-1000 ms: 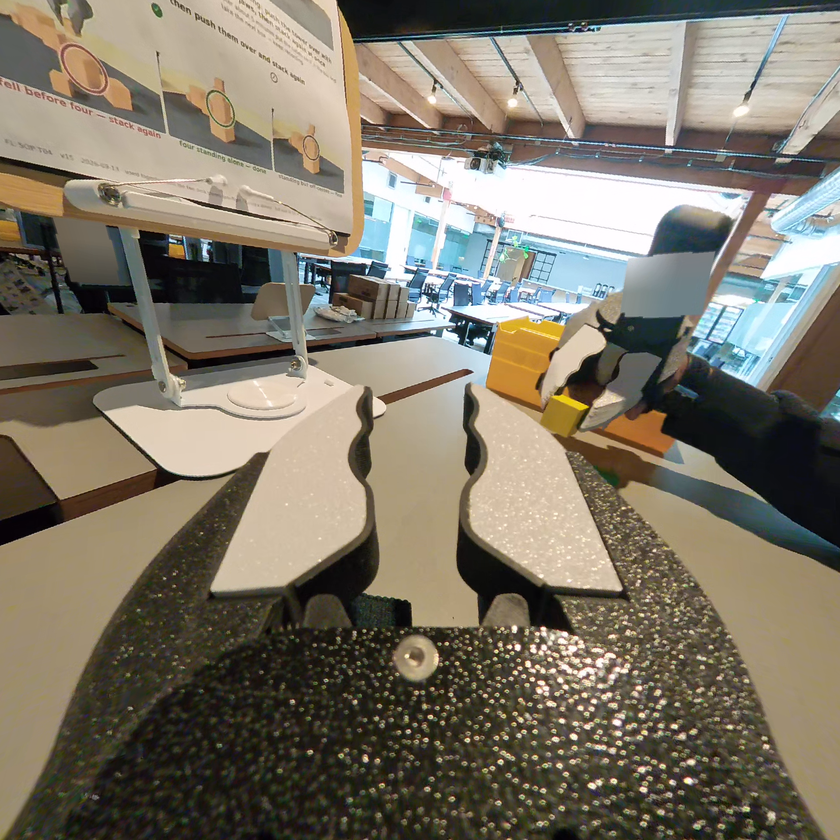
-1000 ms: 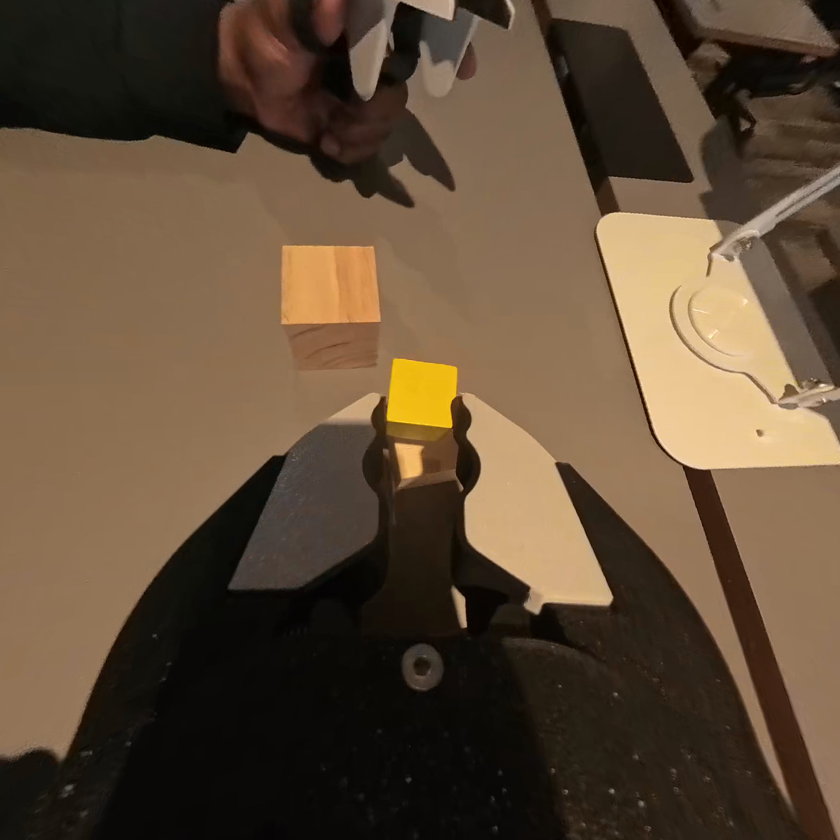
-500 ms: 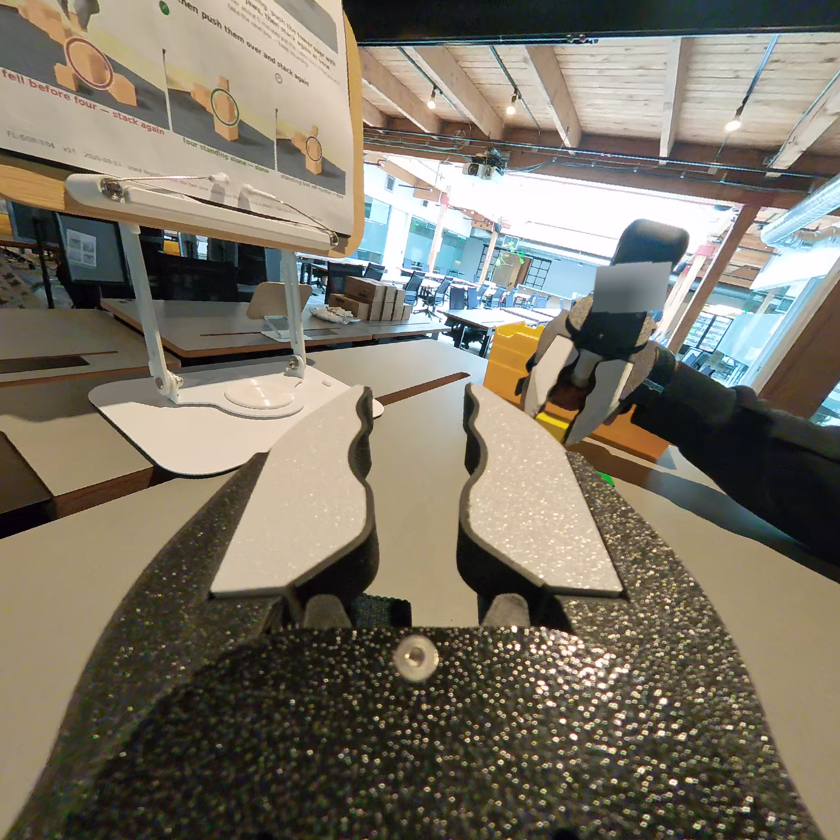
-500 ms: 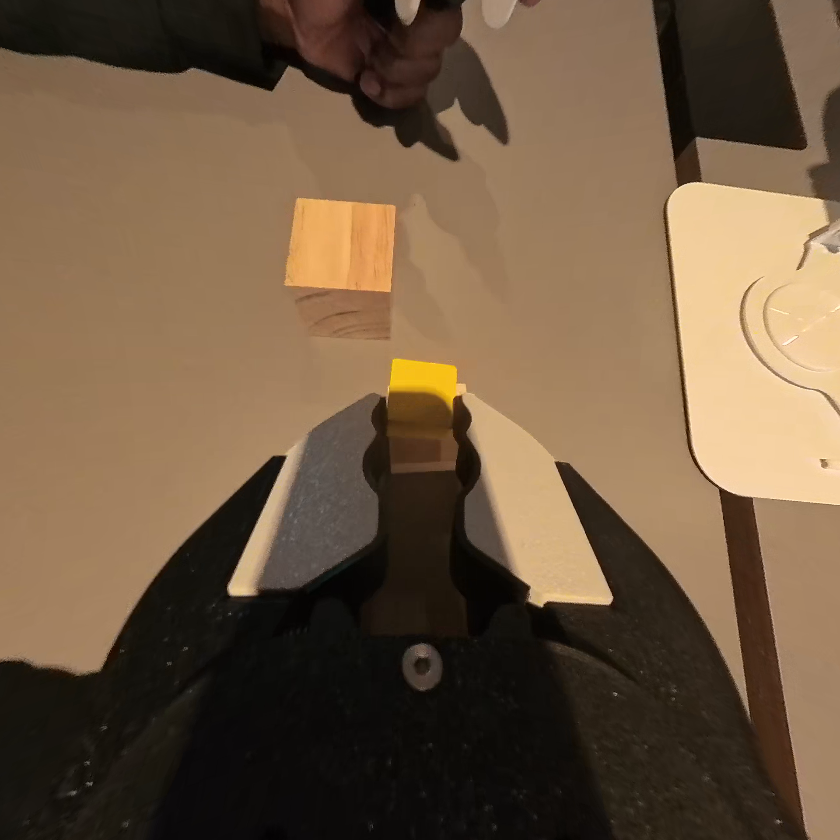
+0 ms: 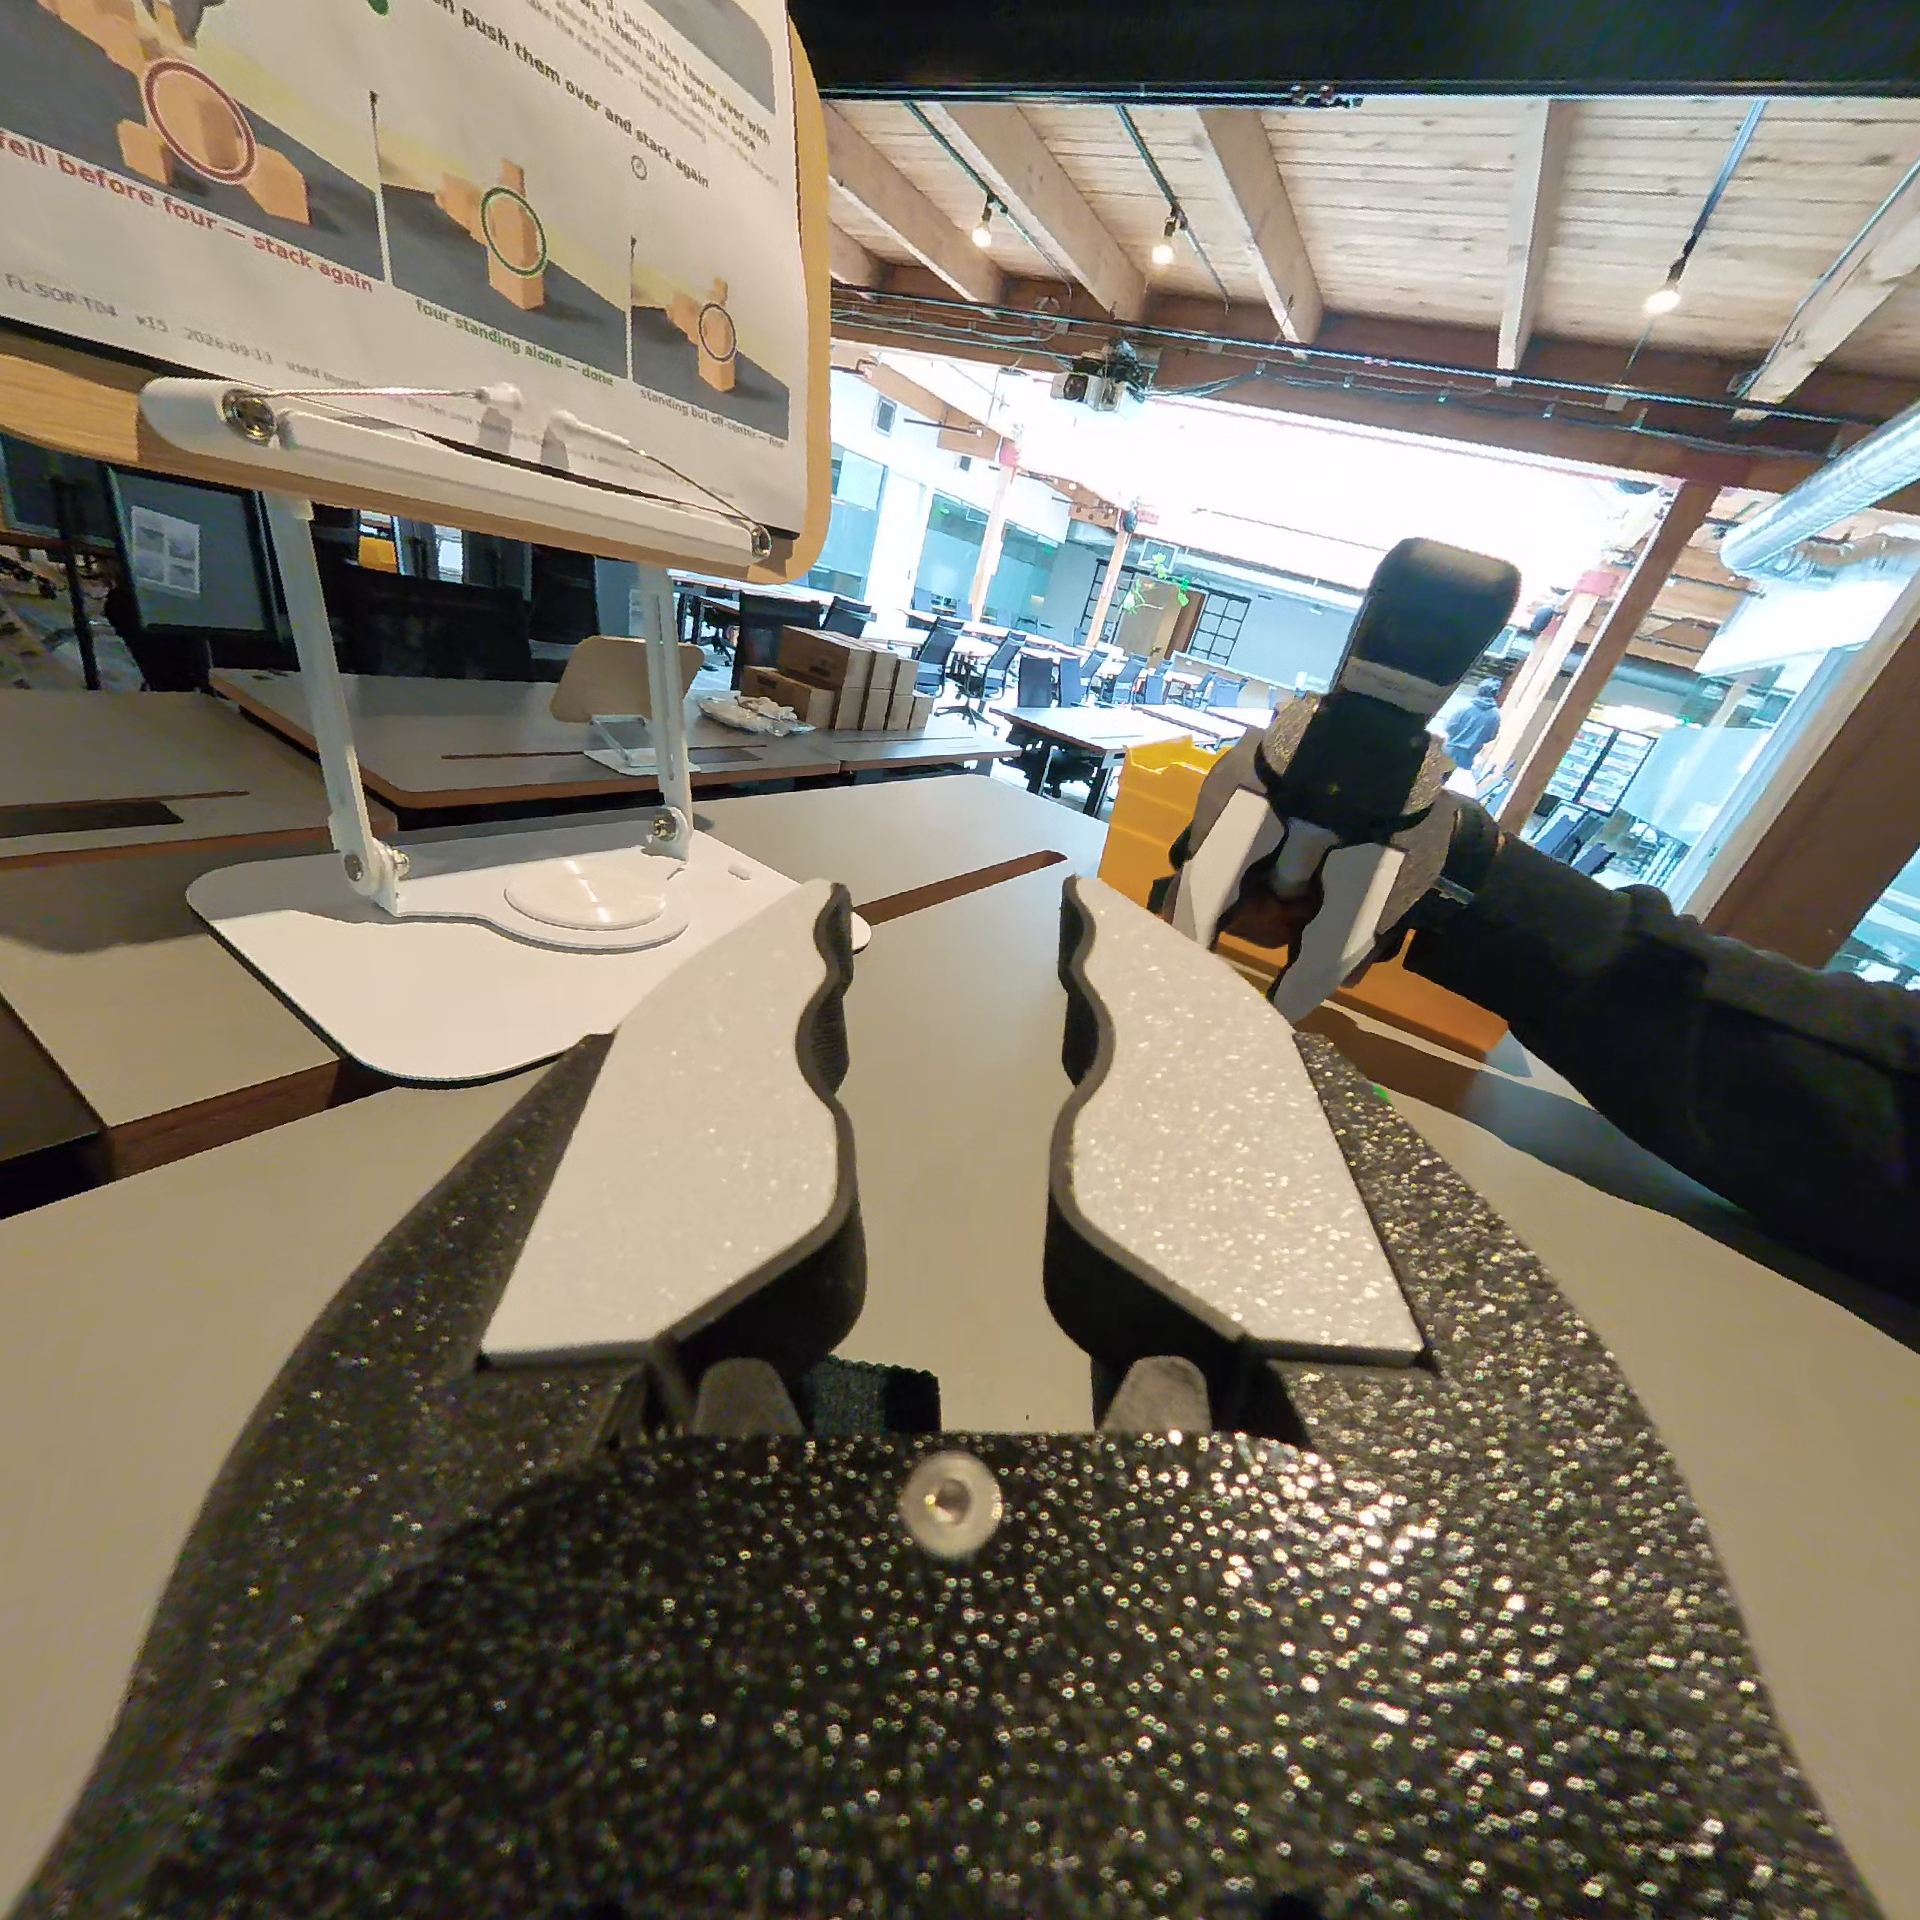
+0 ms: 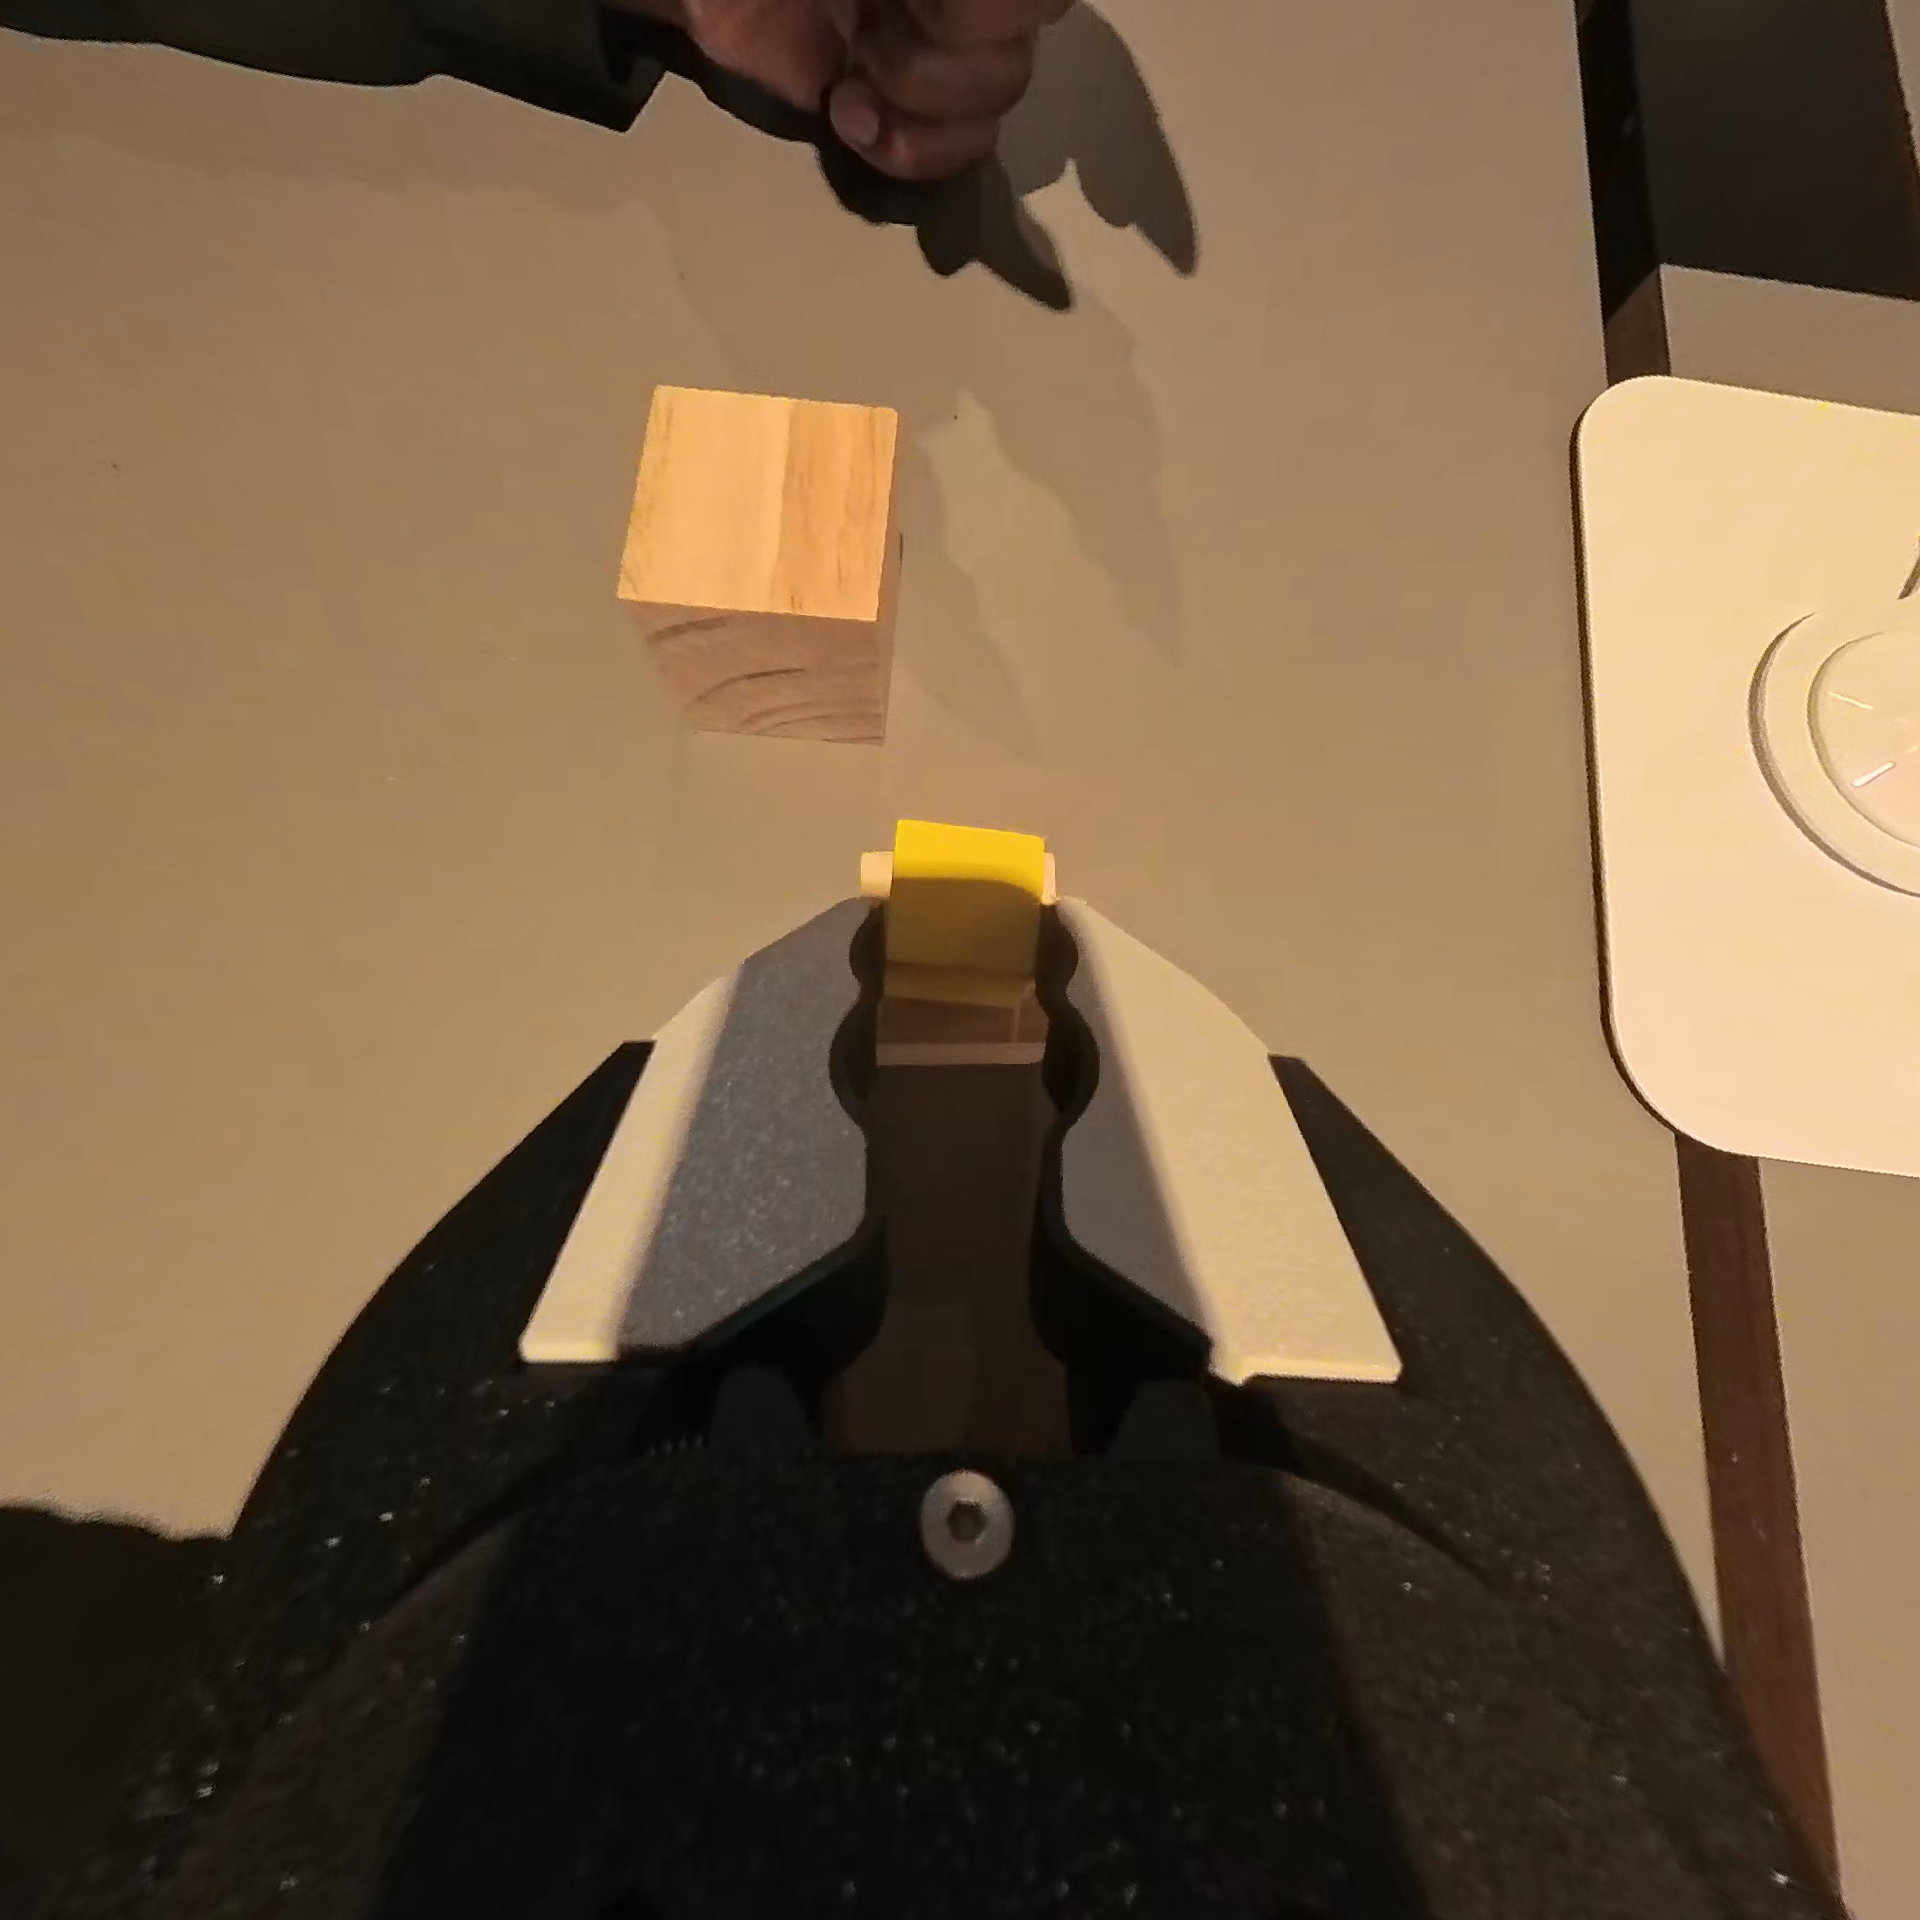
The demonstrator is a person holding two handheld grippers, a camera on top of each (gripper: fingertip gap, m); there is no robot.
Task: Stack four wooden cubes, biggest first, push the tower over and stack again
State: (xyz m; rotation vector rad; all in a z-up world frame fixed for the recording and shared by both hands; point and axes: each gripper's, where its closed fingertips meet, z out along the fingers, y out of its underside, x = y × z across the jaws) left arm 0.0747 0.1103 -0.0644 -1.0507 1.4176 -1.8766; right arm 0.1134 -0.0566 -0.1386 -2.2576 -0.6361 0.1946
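The large cube is bare, pale wood with visible grain, and the small cube is painted smooth yellow. The table looks matt grey. The left gripper has a sparkly, rough black body.

Left wrist view looks low and level across the table. Right wrist view looks steeply down, near it. Both share the white stand base.

Your worktop: matte grey surface with a dark wood edge on its right. On it you have one plain wooden cube, standing alone mid-surface, and the white base plate of a document stand across the seam.
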